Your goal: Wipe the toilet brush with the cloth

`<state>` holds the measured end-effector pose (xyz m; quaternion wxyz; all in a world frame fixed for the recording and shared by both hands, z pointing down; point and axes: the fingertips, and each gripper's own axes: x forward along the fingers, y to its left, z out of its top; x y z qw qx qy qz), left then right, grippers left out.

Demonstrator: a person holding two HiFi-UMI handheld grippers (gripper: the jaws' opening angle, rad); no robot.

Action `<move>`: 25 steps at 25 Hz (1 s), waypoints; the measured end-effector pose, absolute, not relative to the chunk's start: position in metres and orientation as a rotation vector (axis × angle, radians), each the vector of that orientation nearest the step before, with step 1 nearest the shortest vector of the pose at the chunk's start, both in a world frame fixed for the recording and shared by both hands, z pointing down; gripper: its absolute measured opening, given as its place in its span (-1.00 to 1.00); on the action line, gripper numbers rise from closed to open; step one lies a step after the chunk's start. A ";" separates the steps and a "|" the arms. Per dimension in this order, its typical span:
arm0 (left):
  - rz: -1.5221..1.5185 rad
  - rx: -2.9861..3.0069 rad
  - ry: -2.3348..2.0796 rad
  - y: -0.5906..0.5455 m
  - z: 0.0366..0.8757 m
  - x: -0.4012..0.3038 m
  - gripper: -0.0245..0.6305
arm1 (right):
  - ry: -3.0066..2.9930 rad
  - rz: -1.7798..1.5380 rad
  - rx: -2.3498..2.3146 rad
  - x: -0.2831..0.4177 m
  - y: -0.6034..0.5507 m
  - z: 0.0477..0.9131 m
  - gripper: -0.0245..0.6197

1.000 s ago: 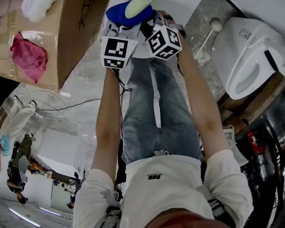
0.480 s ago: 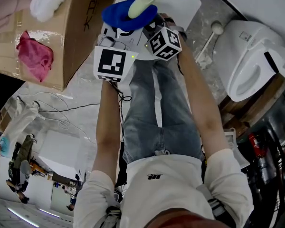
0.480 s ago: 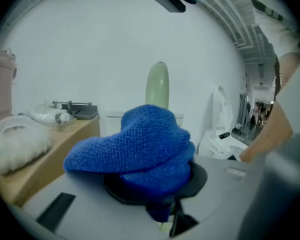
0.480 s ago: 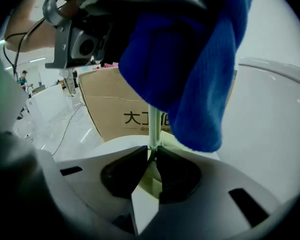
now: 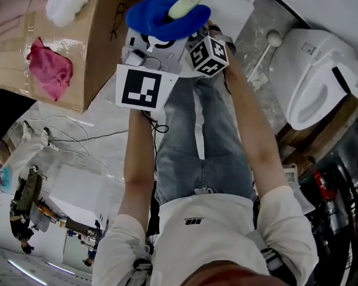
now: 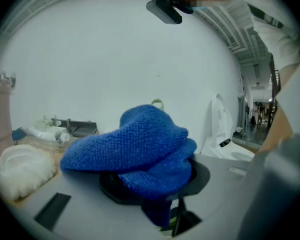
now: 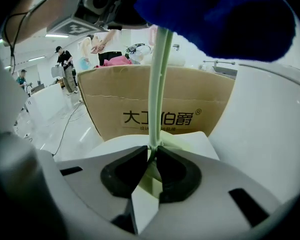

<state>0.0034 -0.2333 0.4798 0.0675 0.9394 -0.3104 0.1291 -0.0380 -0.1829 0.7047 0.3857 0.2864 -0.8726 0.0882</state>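
Left gripper: jaws clamped on a bunched blue cloth, which heaps over the pads and hides most of them. Right gripper: jaws nearly together, pinching the thin pale green stem of the toilet brush. The stem runs up from the pads and its far end goes into the cloth; from overhead, a rounded pale green tip sticks out of the blue bundle. Cloth and brush are touching, held in the air just beside the cardboard box, level with its upper edge. Box contents: a crumpled pink cloth lies at the open top, and a white fluffy item sits at the far rim; what lies deeper cannot be seen. The toilet stands well apart from the box, on the other side of the grippers. Both bare forearms reach straight forward, close together, the two marker cubes side by side, the left one nearer the box.
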 end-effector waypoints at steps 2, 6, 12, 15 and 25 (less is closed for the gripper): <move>0.361 2.829 -0.949 -0.231 0.474 0.002 -0.45 | -2.221 0.230 0.730 -0.038 -0.183 0.705 -0.75; 0.308 2.801 -0.984 -0.228 0.463 -0.006 -0.39 | -2.222 0.251 0.730 -0.038 -0.184 0.704 -0.75; 0.234 2.767 -1.064 -0.222 0.443 -0.021 -0.36 | -2.230 0.277 0.738 -0.039 -0.185 0.701 -0.75; 0.193 2.750 -1.096 -0.219 0.432 -0.030 -0.37 | -2.225 0.283 0.735 -0.039 -0.184 0.700 -0.75; 0.210 2.693 -1.163 -0.201 0.406 -0.051 -0.40 | -2.303 0.328 0.840 -0.024 -0.169 0.628 -0.73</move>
